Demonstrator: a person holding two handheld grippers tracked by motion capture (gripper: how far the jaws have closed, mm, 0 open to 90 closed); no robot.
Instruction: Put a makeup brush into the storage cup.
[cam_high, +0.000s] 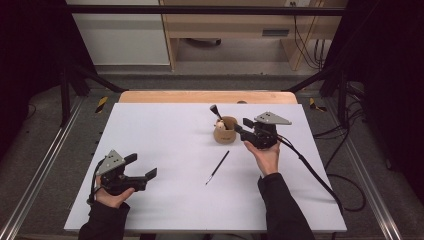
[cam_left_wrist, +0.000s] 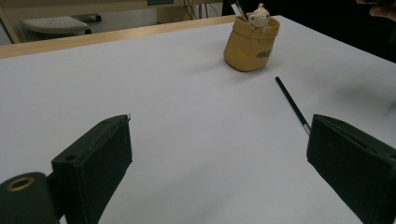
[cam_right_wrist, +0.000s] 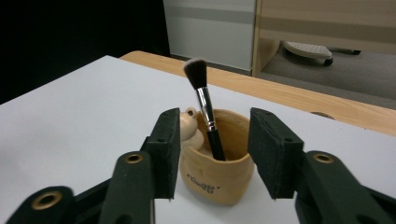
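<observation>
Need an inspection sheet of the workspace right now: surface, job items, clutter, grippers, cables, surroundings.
Surface: white board on a wooden table, bare apart from the job items.
Job items: tan cup upright, holding a makeup brush bristles up; thin black brush lying flat in front of the cup.
Clutter: nothing seen.
Grippers: left gripper open, empty; right gripper open beside the cup, nothing gripped.
Cables: right gripper's cable trails off the board's right edge.
Surroundings: black frame, cabinets behind, floor cables.
</observation>
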